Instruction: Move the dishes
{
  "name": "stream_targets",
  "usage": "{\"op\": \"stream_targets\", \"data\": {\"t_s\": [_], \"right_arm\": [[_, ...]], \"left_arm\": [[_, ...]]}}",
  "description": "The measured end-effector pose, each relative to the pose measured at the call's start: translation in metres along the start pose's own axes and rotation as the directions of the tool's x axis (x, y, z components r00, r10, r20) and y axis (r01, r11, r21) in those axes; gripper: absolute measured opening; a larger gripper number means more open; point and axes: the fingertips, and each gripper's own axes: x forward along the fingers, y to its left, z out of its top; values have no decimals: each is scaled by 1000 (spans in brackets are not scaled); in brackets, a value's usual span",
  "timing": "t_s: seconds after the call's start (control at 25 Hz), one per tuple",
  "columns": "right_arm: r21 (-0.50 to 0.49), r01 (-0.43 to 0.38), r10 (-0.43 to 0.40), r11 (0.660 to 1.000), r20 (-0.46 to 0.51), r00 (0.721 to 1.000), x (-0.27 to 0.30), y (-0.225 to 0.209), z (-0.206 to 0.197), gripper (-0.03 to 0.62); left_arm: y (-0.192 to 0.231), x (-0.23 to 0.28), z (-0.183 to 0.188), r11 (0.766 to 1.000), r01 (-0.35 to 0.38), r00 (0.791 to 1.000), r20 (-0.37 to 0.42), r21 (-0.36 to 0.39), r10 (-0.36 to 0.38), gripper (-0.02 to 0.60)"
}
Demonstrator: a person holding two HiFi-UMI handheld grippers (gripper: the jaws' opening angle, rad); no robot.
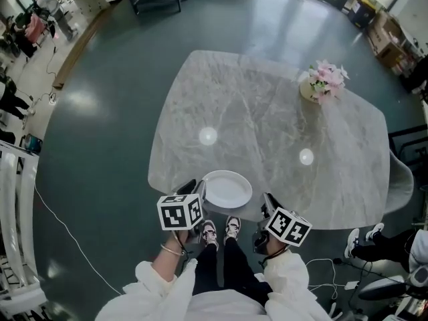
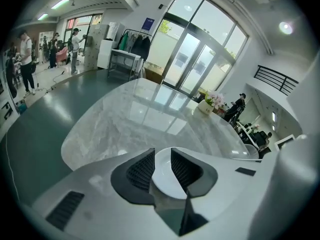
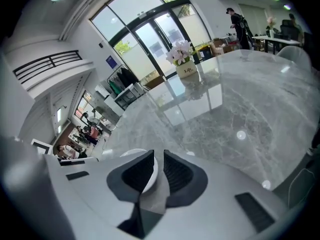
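Down (image 1: 194, 187) at the near edge of the table (image 1: 267, 112), the left gripper (image 2: 162, 169) has its jaws a narrow way apart. The white plate (image 2: 164, 178) fills the slot between them. From the head view its tips sit right at the plate's (image 1: 227, 188) left rim, though whether the pads actually touch the rim is hard to make out. The right gripper (image 3: 159, 171) also has its jaws only narrowly parted, with nothing between them but bare marble. In its own view the plate (image 3: 131, 154) peeks out just to the left of its left jaw. In the head view the right gripper (image 1: 267, 200) sits just beside the plate's right side, with a small gap between them. Behind and below both grippers, the person's shoes (image 1: 221, 229) stand on the dark floor (image 1: 100, 146), close against the table's edge.

Ahead of the jaws, the grey marble top (image 2: 125, 119) runs away with ceiling lights mirrored in it. Far across it, ahead and to the right of the left gripper, a small vase of pink flowers (image 2: 212, 103) stands near the far edge. From the right gripper the same flowers (image 3: 184, 59) lie almost straight ahead, well apart from the plate. Beyond the table rise tall glass doors (image 2: 200, 59)
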Motion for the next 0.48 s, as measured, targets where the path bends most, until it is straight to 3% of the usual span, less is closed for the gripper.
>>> {"op": "stream_targets", "data": {"t_s": [0.16,0.48], "right_arm": [[-27,-15,15,1000,31,999,-20,11,20,92],[-112,-82,94,990,103,990,-59,47,58,64]], "left_arm": [[-11,-24,27,1000,15,998,62,2,-15,97],[-39,-68,58,998,58,985,165,12,-59,17]]}}
